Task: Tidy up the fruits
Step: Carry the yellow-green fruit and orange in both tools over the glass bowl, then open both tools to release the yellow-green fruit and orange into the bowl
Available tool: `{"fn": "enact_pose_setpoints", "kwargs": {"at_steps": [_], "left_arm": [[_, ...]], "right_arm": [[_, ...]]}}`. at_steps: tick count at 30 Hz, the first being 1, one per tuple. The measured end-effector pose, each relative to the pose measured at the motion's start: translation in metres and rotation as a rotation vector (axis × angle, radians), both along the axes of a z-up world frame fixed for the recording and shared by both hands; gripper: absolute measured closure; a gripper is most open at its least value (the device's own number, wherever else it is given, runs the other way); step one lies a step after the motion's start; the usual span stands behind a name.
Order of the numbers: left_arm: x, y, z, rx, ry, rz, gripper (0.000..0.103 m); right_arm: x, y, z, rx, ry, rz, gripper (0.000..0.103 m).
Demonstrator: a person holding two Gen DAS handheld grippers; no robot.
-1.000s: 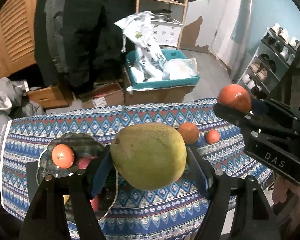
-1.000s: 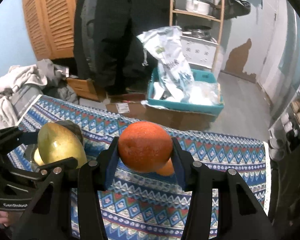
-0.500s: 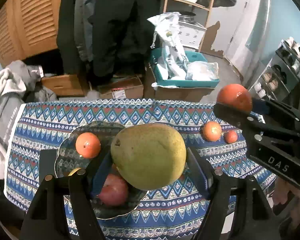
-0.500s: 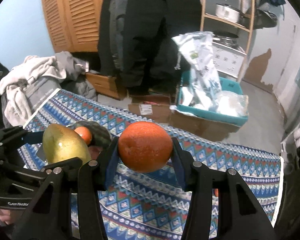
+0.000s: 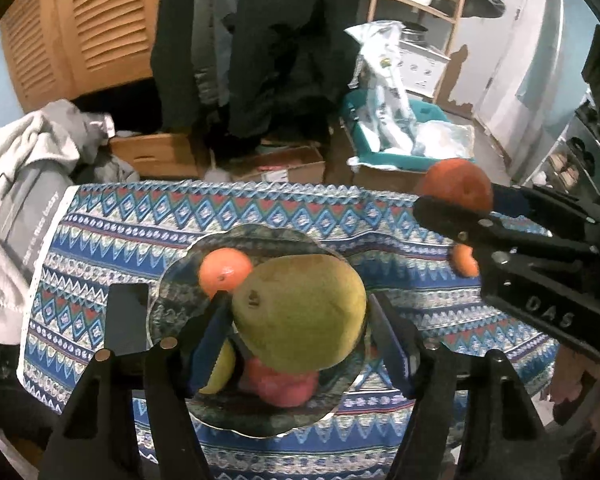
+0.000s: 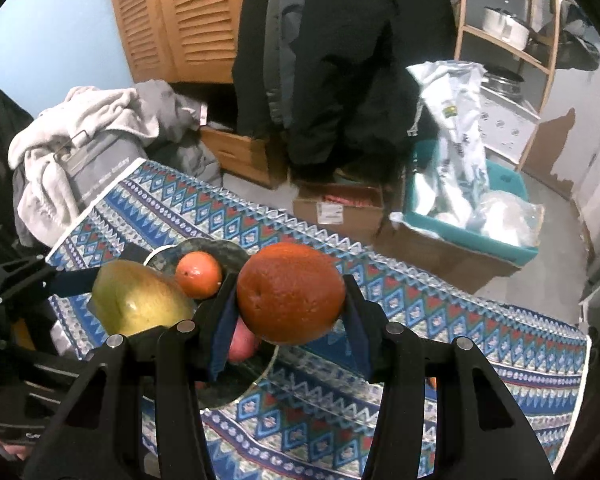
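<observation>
Left gripper (image 5: 300,332): its jaws are closing, with the big yellow-green mango (image 5: 300,312) between them; the blue pads are flanking its two sides.
Right gripper (image 6: 288,320): it is clamping the large orange (image 6: 290,292), pads pressing on either side, fruit lifted clear of the cloth.
Plate (image 5: 176,280): the dark patterned dish is sitting on the blue zigzag tablecloth (image 5: 140,220), toward the table's left end and near the front edge.
Plate contents: a small orange (image 5: 225,271) is lying at the far rim, a red apple (image 5: 284,380) near the front, and a yellow fruit (image 5: 220,364) is partly hiding behind the left finger.
Mango's place: it is hanging right over the plate's middle, directly above the apple, its long axis running slantwise from far-right to near-left.
Orange's place: in the right wrist view it is hovering just past the plate's right rim, so the plate is lying to the left of and below it.
Nearer hand: the left one, already over the dish, looks first in line to set down.
Likely catch: the mango is crowding the free space, so the orange will probably need the far-right patch of the dish.
Loose fruit: another little orange fruit (image 5: 465,260) is waiting on the cloth toward the right end.
</observation>
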State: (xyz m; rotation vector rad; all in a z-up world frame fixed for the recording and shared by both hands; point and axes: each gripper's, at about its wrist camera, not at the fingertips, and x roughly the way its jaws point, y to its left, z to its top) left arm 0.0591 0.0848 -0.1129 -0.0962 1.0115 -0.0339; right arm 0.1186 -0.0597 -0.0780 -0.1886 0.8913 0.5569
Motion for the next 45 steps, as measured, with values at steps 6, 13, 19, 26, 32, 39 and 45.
{"fn": "enact_pose_setpoints", "kwargs": {"at_steps": [6, 13, 19, 26, 32, 39, 45], "left_arm": [[0.017, 0.03, -0.027, -0.001, 0.052, 0.041, 0.069], [0.022, 0.047, -0.057, -0.001, 0.126, 0.075, 0.067], [0.014, 0.054, -0.069, 0.051, 0.137, 0.081, 0.051], [0.007, 0.069, -0.081, 0.042, 0.177, 0.117, 0.036], [0.004, 0.073, -0.083, 0.048, 0.177, 0.132, 0.032], [-0.001, 0.078, -0.08, 0.027, 0.17, 0.141, 0.03], [-0.003, 0.079, -0.071, 0.032, 0.148, 0.155, 0.025]], "right_arm": [[0.012, 0.024, -0.024, 0.006, 0.072, 0.027, 0.054], [0.018, 0.05, -0.071, -0.009, 0.207, 0.05, 0.054], [0.012, 0.067, -0.094, -0.051, 0.252, 0.081, 0.054], [0.004, 0.077, -0.105, -0.084, 0.261, 0.112, 0.054], [0.01, 0.085, -0.109, -0.063, 0.27, 0.113, 0.054], [0.006, 0.086, -0.108, -0.07, 0.269, 0.111, 0.053], [0.003, 0.082, -0.088, -0.038, 0.217, 0.11, 0.045]]}}
